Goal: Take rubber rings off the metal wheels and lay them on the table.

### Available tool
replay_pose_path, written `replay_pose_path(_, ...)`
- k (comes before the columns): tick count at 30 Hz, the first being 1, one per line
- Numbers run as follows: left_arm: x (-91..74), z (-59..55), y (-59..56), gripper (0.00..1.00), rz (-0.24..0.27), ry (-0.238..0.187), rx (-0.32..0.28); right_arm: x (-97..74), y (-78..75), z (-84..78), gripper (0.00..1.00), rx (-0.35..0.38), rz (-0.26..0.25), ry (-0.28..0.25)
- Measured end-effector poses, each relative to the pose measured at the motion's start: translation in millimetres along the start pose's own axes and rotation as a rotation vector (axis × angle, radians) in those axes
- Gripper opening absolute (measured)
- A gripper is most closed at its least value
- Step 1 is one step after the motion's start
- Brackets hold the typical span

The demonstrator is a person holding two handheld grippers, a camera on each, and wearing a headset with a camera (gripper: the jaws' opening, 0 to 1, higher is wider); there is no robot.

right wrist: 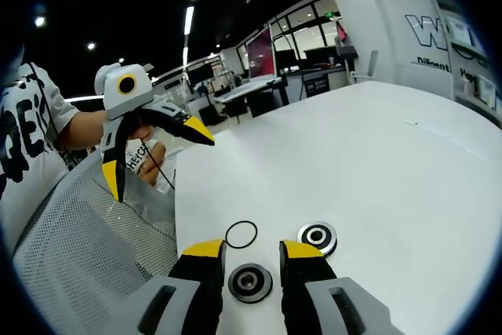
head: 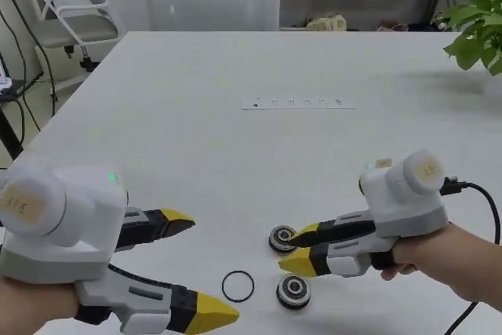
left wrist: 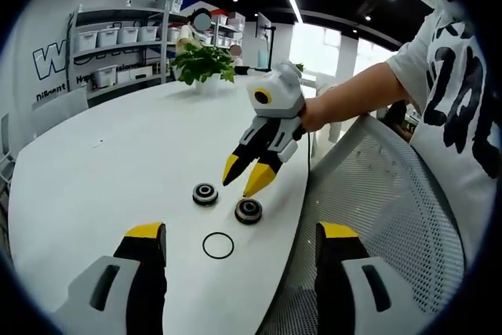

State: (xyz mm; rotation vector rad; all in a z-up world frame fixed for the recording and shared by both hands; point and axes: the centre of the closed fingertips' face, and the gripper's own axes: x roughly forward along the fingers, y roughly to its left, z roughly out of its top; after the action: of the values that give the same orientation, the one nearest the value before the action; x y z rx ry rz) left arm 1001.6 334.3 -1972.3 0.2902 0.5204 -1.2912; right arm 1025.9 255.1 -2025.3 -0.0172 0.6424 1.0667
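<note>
Rubber ring (head: pixel 223 285): one thin black loop lies flat and alone on the white table (head: pixel 235 139), close to your edge and just left of the nearer wheel.
Nearer wheel (head: pixel 293 291): flat on the table with a dark band round its outside. It is just beside the ring, not touching it.
Farther wheel (head: pixel 283 238): flat just behind the nearer one. In the right gripper view its outer rim looks like pale metal.
Right gripper (head: pixel 286 250): you hold it pointing left over the two wheels, jaws at a narrow gap with nothing gripped. In its own view the nearer wheel shows through the gap between the yellow tips. You cannot tell whether a tip touches either wheel.
Left gripper (head: pixel 213 270): low at your left, pointing toward the ring, jaws spread wide and empty. Its lower tip is near the ring.
Socket strip (head: pixel 298 103): set flat in the middle of the table, well apart from the wheels.
Plant (head: pixel 474 25): leafy, at the far right edge of the table.
</note>
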Motion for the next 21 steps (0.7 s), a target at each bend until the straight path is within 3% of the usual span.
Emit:
replay_pose_path(12,13.1,5.7,2.6,0.74,-0.023,0.005,0.015,-19.9,-9.5,-9.0,0.28,0.02,-0.034,-0.006)
replay_pose_path(21,24.0,4.2,4.1,0.74,-0.044,0.028,0.03,-23.5,-9.6,-20.1,0.3,0.016,-0.039,0.016)
